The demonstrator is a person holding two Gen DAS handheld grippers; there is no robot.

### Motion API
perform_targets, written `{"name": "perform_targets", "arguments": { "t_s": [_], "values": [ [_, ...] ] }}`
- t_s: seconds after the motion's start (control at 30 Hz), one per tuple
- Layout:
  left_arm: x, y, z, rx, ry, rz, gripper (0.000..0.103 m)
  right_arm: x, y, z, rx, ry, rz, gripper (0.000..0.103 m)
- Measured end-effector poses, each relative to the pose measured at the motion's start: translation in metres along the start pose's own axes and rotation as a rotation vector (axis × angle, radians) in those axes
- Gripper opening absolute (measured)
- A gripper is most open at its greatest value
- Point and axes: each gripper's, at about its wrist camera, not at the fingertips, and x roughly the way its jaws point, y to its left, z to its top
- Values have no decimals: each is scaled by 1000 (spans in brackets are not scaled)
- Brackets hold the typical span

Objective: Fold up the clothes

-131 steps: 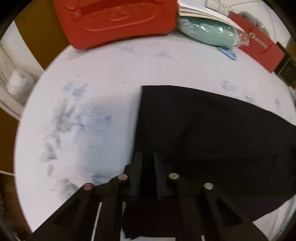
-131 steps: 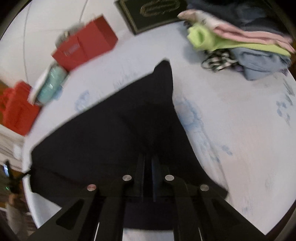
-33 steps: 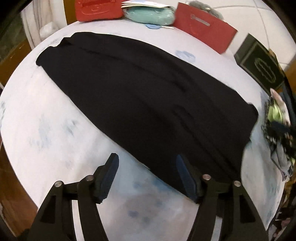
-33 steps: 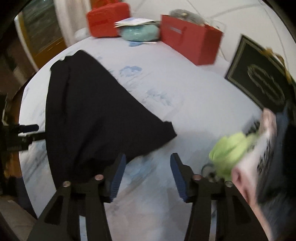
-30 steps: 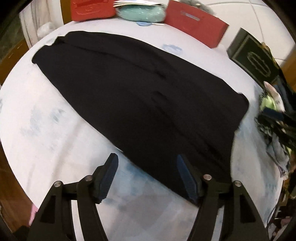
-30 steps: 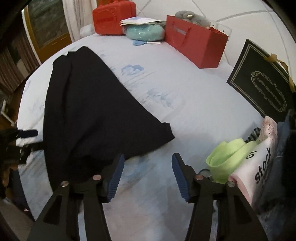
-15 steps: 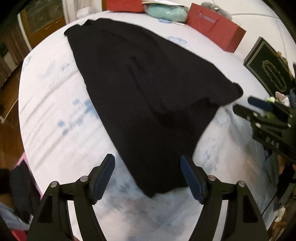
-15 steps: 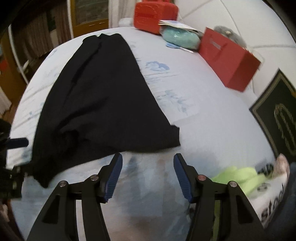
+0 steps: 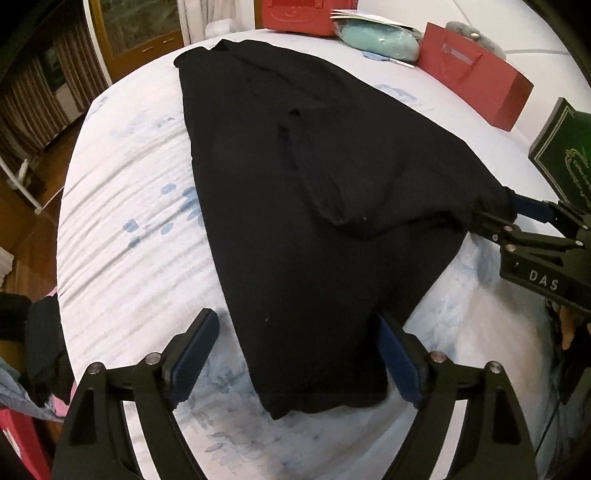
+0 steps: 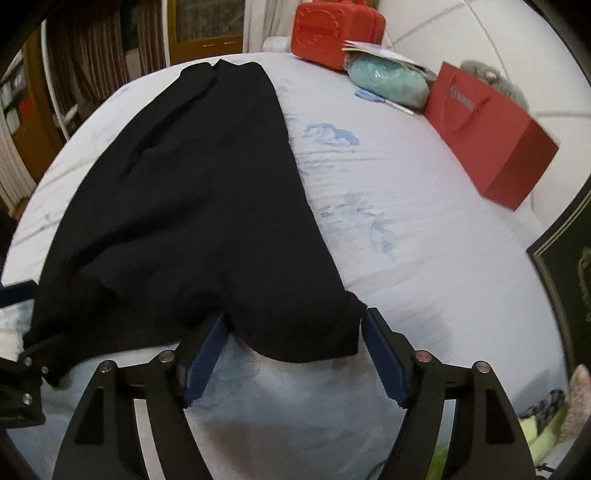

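Observation:
A black garment (image 9: 314, 206) lies spread on the pale floral bedsheet (image 9: 122, 229), its long axis running away from me. My left gripper (image 9: 299, 354) is open, its jaws on either side of the garment's near left corner. My right gripper (image 10: 293, 354) is open, its jaws on either side of the garment (image 10: 192, 206) at its near right corner. The right gripper also shows at the right edge of the left wrist view (image 9: 517, 218), with the cloth between its fingers.
A red gift bag (image 10: 487, 133), a teal bundle (image 10: 388, 81) and a red case (image 10: 332, 33) stand at the bed's far side. A dark framed box (image 9: 565, 151) is at right. A pile of clothes (image 10: 554, 410) lies at the near right. A wooden floor and curtains lie left.
Both grippers let go of the garment and opened. They moved to the garment's near end and now stand around its two corners.

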Motion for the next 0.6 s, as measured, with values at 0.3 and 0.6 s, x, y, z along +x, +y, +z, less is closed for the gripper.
{"name": "perform_targets", "arguments": {
  "t_s": [0.3,0.6],
  "values": [
    [-13,-8,14,77,4,-50,11,-9,6,6,-15,22,43,15],
    [-47,56,96,84,-107,-132,10,-47,7,77,58,-133,92,15]
  ]
}}
